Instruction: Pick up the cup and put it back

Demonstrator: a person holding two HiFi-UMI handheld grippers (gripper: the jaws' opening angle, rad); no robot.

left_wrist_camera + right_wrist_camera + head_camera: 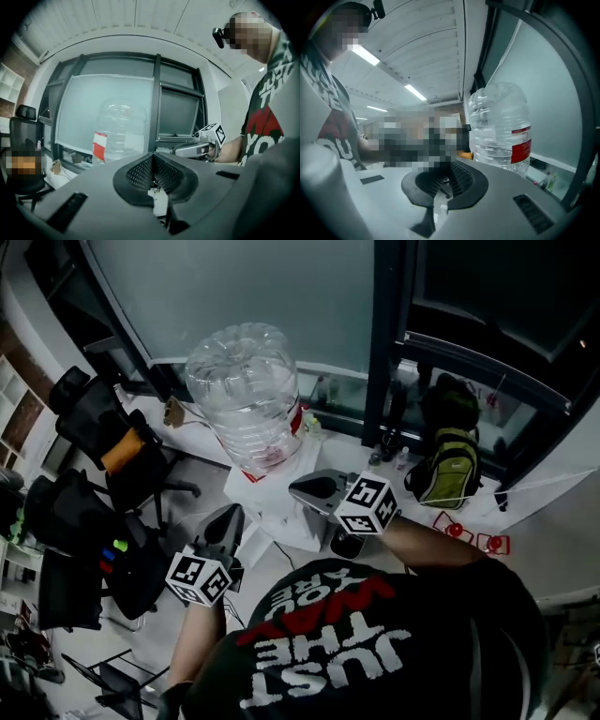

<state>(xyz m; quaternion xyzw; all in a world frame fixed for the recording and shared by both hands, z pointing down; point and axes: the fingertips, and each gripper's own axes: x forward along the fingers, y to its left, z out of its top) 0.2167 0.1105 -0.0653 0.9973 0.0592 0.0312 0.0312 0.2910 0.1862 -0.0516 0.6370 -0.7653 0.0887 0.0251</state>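
Both grippers are held up level in front of a big clear water bottle [246, 395]. It's ribbed, glossy plastic with a red label, sitting upside down on a boxy white dispenser [281, 512].

The left gripper [228, 514] has its jaws pressed tight together. In its own view the black mesh pads meet in a V with nothing between them. The right gripper [298, 488] looks the same: smooth grey shell, ridged black pads closed on each other, nothing held.

As for the cup, honestly I can't pick it out for sure. There's a small dark round thing [347, 545] at the near right foot of the dispenser, just under the right gripper's marker cube [367, 503], but I can't tell if that's it.

A green-and-black backpack [450, 465] slumps on the far right, and black padded office chairs [103, 437] are on the left.
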